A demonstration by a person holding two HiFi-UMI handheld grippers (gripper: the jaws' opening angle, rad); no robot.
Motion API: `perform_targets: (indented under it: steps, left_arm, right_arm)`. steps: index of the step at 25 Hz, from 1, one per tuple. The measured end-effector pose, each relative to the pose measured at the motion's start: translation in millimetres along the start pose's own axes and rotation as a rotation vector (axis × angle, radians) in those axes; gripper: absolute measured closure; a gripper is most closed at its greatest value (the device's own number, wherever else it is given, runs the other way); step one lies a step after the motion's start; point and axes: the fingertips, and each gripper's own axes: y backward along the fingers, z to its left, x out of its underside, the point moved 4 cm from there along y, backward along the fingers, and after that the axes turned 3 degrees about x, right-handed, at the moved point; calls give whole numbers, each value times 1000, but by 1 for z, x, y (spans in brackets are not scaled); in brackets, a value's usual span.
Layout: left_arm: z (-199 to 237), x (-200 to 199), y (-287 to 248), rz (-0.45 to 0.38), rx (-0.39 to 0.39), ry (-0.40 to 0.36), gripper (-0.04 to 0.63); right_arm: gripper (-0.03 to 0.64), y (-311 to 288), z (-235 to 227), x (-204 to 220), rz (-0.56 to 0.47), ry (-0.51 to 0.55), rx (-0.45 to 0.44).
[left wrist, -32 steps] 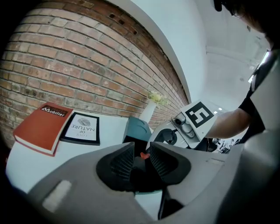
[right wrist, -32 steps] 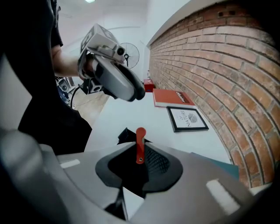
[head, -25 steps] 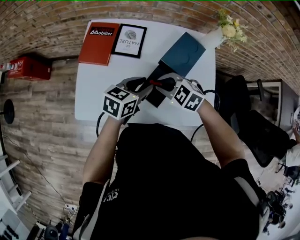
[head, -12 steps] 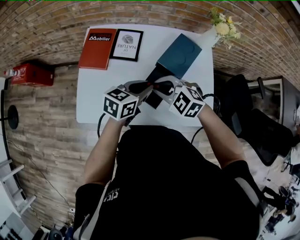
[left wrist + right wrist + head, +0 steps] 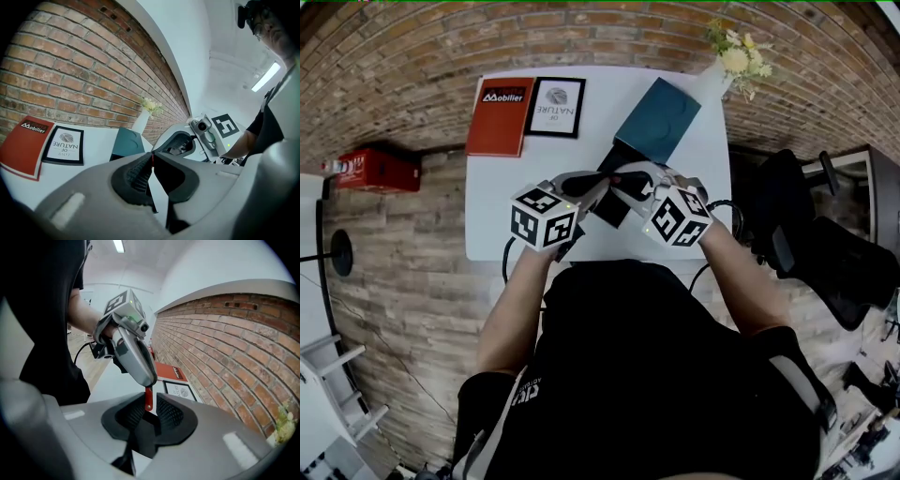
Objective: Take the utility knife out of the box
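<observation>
The left gripper (image 5: 151, 158) has just been closing and pinches the thin, flat red utility knife (image 5: 148, 399) in ribbed black pads. The right gripper (image 5: 149, 412), jaws just opening, stands loose around its end, above the smooth white table (image 5: 502, 216), near the teal box (image 5: 661, 120).

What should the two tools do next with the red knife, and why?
Probably draw the right tool back and away. The left tool has just been closing and now pinches the red utility knife, whose end hangs loose between the right tool's jaws, which have just been opening.
</observation>
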Motion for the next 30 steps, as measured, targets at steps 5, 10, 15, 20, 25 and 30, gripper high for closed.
perform_targets:
  steps: [5,10,15,20,25,30]
  left_arm:
    - [3,-13,5,-9,-12,-26,580]
    - [9,-28,14,-14,-8,-66,580]
    - [16,-44,31,-34,-6,-107,578]
    - [24,-56,48,-37,3,-187,578]
    - [29,-72,55,-68,6,-216,578]
    - [24,-103,65,-133,-5,-249,578]
  right_arm:
    - [543,14,-15,2,-26,-49,72]
    - [546,27,-31,4,-38,-121,153]
    - [560,34,-36,1,-56,-204,223]
    - [571,43,-44,-1,-54,-295,342]
    - [605,71,-41,-5,-82,-393,457]
    - [615,107,-47,-1,-111,-470,561]
